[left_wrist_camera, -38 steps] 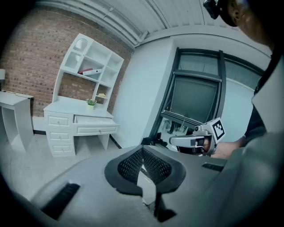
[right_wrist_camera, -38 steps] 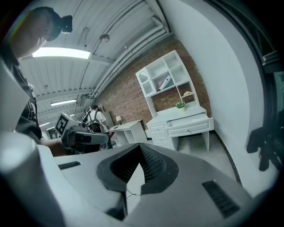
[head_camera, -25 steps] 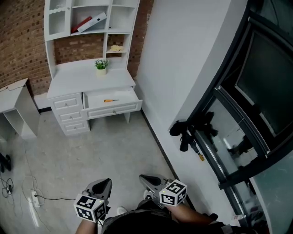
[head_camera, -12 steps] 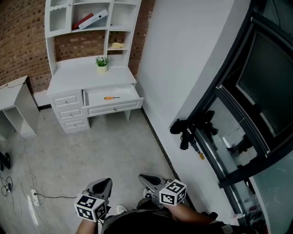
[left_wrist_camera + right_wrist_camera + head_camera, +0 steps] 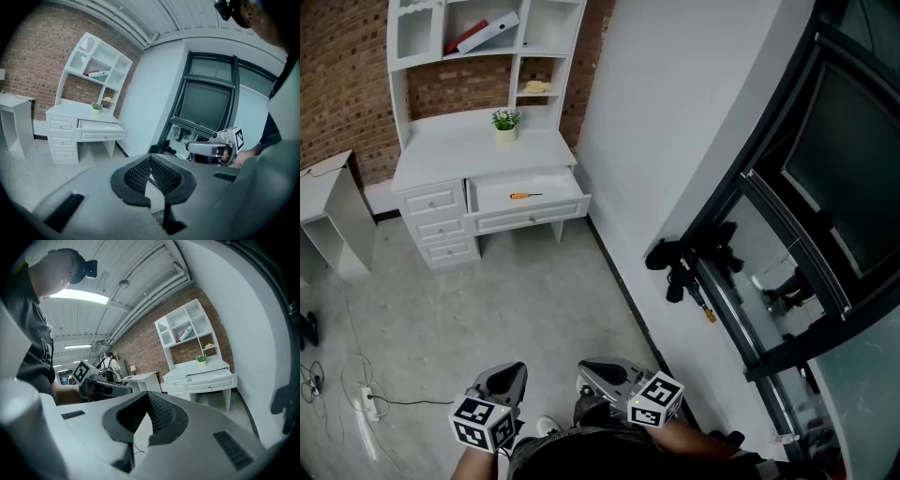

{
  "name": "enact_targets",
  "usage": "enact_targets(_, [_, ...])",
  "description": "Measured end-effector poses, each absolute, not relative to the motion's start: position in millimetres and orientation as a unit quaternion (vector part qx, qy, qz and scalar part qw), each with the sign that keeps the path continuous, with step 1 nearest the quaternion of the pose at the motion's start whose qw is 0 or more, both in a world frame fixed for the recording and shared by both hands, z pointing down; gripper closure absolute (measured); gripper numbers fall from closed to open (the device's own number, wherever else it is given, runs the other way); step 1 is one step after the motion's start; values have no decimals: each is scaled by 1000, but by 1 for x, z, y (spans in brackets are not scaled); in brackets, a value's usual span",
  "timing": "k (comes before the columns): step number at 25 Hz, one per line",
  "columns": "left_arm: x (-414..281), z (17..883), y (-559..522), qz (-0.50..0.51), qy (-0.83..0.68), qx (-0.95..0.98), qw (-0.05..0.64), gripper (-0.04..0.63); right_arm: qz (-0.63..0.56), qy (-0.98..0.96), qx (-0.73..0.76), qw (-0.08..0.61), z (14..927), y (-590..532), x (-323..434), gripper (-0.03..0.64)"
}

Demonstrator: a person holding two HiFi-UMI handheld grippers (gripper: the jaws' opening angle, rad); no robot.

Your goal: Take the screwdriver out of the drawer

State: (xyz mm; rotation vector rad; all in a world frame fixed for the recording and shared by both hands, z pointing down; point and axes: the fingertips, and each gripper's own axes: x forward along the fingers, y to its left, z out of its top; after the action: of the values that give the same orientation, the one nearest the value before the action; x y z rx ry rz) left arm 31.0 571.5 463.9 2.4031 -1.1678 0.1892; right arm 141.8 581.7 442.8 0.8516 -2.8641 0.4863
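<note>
Approach stage. The screwdriver [image 5: 525, 195] lies in the open drawer [image 5: 531, 218] of the far bench [image 5: 455, 159], well apart from both grippers. The fingers of the left gripper [image 5: 516, 371] and right gripper [image 5: 587, 367] are together and empty. Best to walk closer, then part one pair across the handle.

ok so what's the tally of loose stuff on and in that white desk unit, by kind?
Screwdriver in the open drawer: 1
Potted plant: 1
Binders, red and white: 2
Yellowish item, too small to identify: 1
Total: 5
</note>
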Motion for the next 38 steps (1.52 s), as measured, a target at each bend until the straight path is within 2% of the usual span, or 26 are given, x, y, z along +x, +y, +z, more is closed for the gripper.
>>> enact_targets(14, [30, 476, 528, 80, -445, 861, 234, 578, 217, -929, 288, 81, 474, 519, 152, 615])
enact_targets(38, [33, 455, 311, 95, -475, 845, 224, 578, 223, -932, 277, 71, 457, 282, 152, 615])
